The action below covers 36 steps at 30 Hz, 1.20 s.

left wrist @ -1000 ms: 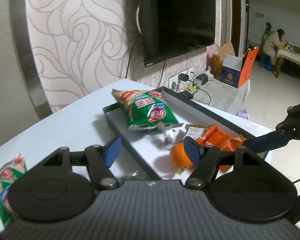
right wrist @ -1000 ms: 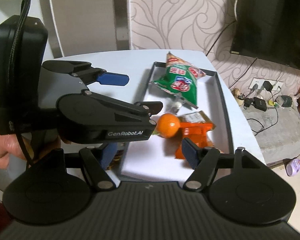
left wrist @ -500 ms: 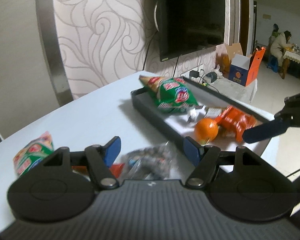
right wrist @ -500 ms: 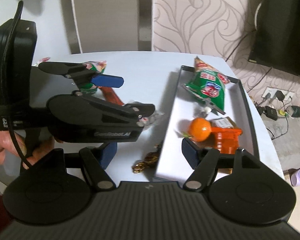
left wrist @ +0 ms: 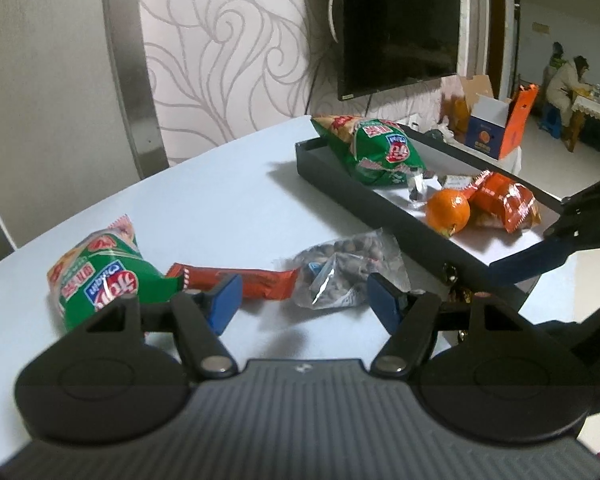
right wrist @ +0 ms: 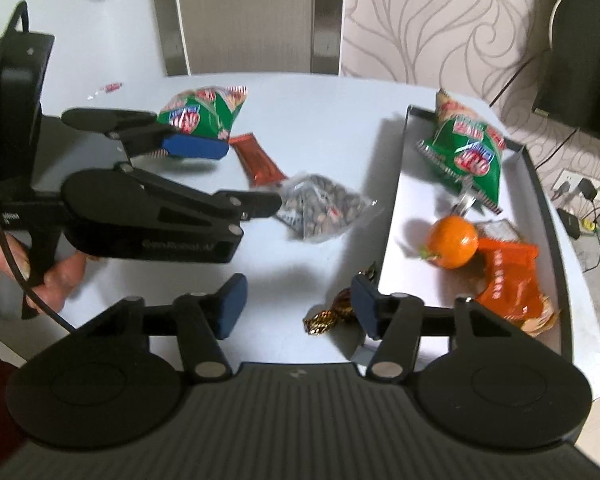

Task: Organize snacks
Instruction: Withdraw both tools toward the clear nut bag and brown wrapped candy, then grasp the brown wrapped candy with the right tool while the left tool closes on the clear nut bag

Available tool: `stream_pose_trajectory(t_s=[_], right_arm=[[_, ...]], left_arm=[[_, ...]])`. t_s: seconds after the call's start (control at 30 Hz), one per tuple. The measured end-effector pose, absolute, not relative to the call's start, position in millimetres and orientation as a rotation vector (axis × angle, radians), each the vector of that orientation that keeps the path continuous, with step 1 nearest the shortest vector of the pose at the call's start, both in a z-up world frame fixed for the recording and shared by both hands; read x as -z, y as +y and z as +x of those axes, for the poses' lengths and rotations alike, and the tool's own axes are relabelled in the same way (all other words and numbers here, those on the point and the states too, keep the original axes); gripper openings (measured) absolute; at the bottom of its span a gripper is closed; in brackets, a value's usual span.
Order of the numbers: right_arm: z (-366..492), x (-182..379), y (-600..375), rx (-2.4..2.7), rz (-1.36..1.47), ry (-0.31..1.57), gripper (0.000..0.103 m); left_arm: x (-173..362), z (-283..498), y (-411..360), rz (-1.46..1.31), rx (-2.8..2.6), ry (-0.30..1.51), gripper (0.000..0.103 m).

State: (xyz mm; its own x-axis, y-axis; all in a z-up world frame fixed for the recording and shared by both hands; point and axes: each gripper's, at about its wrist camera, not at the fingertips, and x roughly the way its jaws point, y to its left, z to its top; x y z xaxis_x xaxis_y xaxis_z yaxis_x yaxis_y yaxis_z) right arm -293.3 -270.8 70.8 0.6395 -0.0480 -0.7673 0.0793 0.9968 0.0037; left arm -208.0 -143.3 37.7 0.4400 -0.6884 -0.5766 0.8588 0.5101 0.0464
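Observation:
A black tray [left wrist: 380,208] [right wrist: 412,280] holds a green chip bag [left wrist: 380,152] [right wrist: 468,152], an orange [left wrist: 448,210] [right wrist: 452,242] and an orange packet [left wrist: 504,200] [right wrist: 508,280]. Loose on the white table lie a second green bag [left wrist: 100,276] [right wrist: 200,112], a red bar [left wrist: 260,280] [right wrist: 258,158] and a clear bag of nuts [left wrist: 348,264] [right wrist: 320,208]. My left gripper [left wrist: 304,300] hangs open just short of the bar and nuts. The right gripper [right wrist: 298,300] is closing with nothing between its pads. A gold-wrapped candy [right wrist: 332,312] lies beside its right finger, against the tray wall.
A dark TV [left wrist: 400,24] hangs on the patterned wall behind the table. A small wrapper [right wrist: 108,88] lies at the table's far left. A cardboard box [left wrist: 496,120] stands on the floor past the tray, and people sit at a far table [left wrist: 568,76].
Both views have swung from the tray to the loose snacks on the table. The right jaws stand narrower than before. The left jaws are as wide as before.

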Motion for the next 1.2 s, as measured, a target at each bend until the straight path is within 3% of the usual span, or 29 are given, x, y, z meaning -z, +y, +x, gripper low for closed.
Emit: stream_pose_trajectory(t_s=[0.6, 0.67, 0.77, 1.2], right_arm=[[-280.7, -47.3, -272.2, 0.222, 0.11, 0.92, 0.051], [-279.8, -47.0, -271.6, 0.233, 0.116, 0.919, 0.051], [-278.5, -46.6, -270.3, 0.25, 0.117, 0.918, 0.051], [-276.1, -37.8, -261.2, 0.302, 0.176, 0.948, 0.052]], left_arm=[[-10.6, -184.8, -209.7, 0.54, 1.199, 0.464, 0.072], [-9.2, -181.8, -211.7, 0.525, 1.225, 0.477, 0.066], [-9.2, -186.2, -207.0, 0.52, 1.279, 0.479, 0.046], [-11.4, -181.0, -166.4, 0.459, 1.244, 0.528, 0.047]])
